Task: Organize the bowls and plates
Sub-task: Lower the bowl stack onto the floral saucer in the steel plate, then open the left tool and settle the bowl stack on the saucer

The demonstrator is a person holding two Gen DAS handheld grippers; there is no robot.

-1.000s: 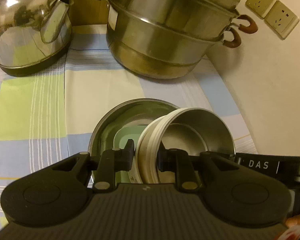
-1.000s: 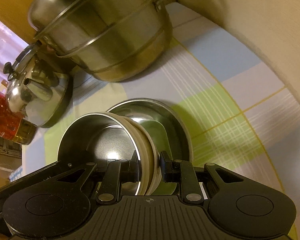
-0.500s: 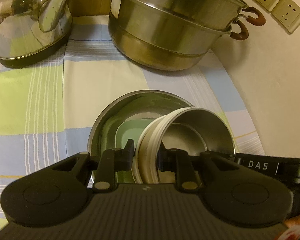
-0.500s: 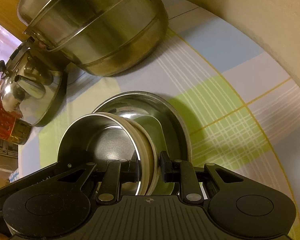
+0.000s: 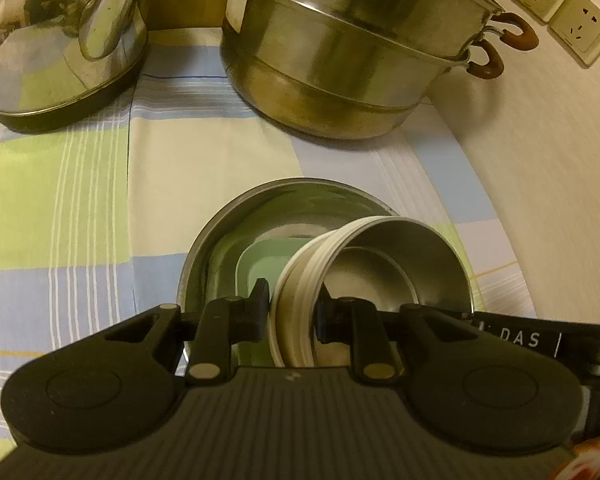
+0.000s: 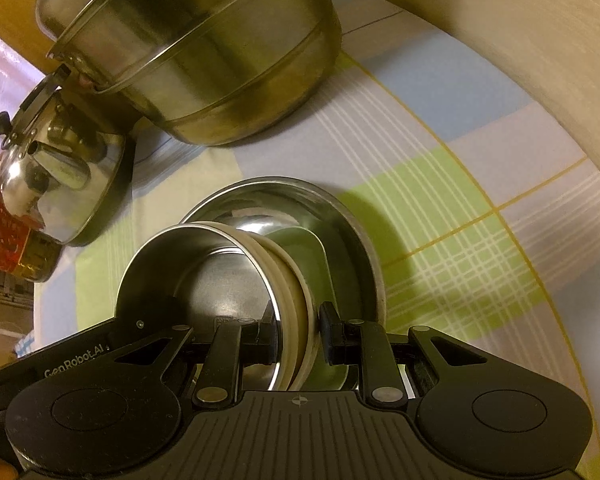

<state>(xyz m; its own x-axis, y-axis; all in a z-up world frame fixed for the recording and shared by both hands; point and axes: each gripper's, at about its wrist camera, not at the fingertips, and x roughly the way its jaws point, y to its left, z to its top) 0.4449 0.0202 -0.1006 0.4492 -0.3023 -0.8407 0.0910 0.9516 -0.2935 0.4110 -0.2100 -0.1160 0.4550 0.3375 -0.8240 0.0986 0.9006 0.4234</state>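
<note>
Both grippers (image 5: 290,308) (image 6: 298,330) clamped on bowl (image 5: 396,264) rim

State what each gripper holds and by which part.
Both hold the same small steel bowl by its cream-banded wall: the left gripper clamps one side, the right gripper the opposite side, over the larger steel bowl.

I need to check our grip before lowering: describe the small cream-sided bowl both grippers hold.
The small bowl has a shiny steel inside and a ribbed cream outer wall. It is tilted on edge over the large steel bowl. The left gripper and right gripper each pinch its rim, one finger inside, one outside.
</note>
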